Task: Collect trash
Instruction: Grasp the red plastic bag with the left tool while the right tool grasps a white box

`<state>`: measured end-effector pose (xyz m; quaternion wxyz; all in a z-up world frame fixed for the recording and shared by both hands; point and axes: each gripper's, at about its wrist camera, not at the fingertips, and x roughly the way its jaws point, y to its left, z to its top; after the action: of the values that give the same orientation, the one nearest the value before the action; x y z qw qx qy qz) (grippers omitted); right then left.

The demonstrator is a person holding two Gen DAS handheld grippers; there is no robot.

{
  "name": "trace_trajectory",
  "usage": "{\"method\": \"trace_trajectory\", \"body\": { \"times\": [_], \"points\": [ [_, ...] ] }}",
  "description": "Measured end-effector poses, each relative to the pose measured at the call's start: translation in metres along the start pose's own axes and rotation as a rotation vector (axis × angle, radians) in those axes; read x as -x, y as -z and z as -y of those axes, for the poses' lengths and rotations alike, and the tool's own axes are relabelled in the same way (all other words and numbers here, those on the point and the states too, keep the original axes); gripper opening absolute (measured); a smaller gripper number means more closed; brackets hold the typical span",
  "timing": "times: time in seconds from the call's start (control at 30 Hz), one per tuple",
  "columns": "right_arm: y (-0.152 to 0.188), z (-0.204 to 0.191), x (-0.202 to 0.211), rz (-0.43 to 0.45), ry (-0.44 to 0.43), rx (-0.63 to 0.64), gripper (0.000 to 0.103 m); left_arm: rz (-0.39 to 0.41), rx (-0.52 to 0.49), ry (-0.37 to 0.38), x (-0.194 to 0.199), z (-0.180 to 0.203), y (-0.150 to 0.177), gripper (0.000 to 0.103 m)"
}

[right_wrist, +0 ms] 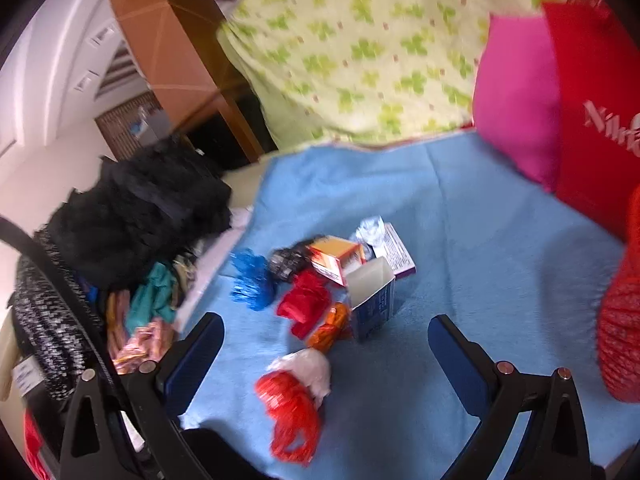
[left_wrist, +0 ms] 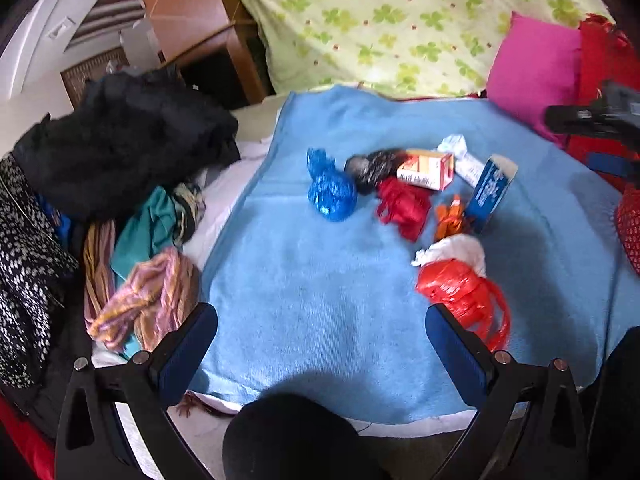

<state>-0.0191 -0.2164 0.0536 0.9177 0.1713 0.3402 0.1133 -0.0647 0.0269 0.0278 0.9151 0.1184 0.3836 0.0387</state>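
Trash pile on blue towel (left_wrist: 320,300), frame centre; right view blurred.
Blue-white carton (right_wrist: 374,300) stands open, contents hidden; left gripper (left_wrist: 320,344) and right gripper (right_wrist: 326,356) both spread, empty.

Between our left gripper's (left_wrist: 320,356) spread fingers lay bare blue towel (left_wrist: 312,300), open well ahead of us. Beyond that clear stretch a cluster of trash (left_wrist: 404,188) barred the way forward, and a red plastic bag (left_wrist: 460,292) sat just beside our right-hand finger. A heap of clothes (left_wrist: 120,184) hemmed in the left. Ahead of our right gripper (right_wrist: 326,360) the red bag (right_wrist: 288,412) and an open blue carton (right_wrist: 372,300) stood between the fingers; right of them the towel (right_wrist: 500,248) ran free up to a red mesh bag (right_wrist: 620,332) at the right edge.
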Motion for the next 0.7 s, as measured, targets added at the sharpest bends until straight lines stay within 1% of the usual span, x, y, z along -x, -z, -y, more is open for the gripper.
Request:
{"method": "trace_trajectory", "body": {
  "times": [0.17,0.27,0.33,0.37,0.4,0.43,0.5,0.53,0.7],
  "points": [
    [-0.013,0.017,-0.067,-0.055,0.047,-0.012,0.103,-0.036,0.012,0.008,-0.014,-0.005,0.0,0.103],
    [-0.018,0.027,-0.095,-0.083,0.024,-0.039,0.102,-0.06,0.02,0.015,-0.023,-0.007,0.0,0.103],
    [-0.02,0.027,-0.111,-0.098,0.028,-0.023,0.101,-0.075,0.025,0.025,-0.027,-0.008,-0.002,0.103],
    [-0.021,0.027,-0.119,-0.111,0.031,-0.013,0.096,-0.08,0.028,0.033,-0.029,-0.007,-0.002,0.103],
    [-0.021,0.028,-0.128,-0.127,0.03,-0.004,0.084,-0.086,0.031,0.049,-0.03,-0.006,-0.003,0.103],
    [-0.021,0.026,-0.133,-0.143,0.026,0.0,0.079,-0.09,0.034,0.069,-0.031,-0.005,-0.004,0.103],
    [-0.019,0.026,-0.145,-0.18,0.038,0.013,0.054,-0.095,0.037,0.11,-0.035,-0.002,-0.006,0.103],
    [-0.017,0.027,-0.148,-0.189,0.041,0.016,0.051,-0.102,0.035,0.132,-0.038,0.0,-0.007,0.103],
    [-0.013,0.029,-0.129,-0.128,0.032,0.028,0.05,-0.156,0.035,0.274,-0.056,0.02,-0.014,0.103]
  ]
}}
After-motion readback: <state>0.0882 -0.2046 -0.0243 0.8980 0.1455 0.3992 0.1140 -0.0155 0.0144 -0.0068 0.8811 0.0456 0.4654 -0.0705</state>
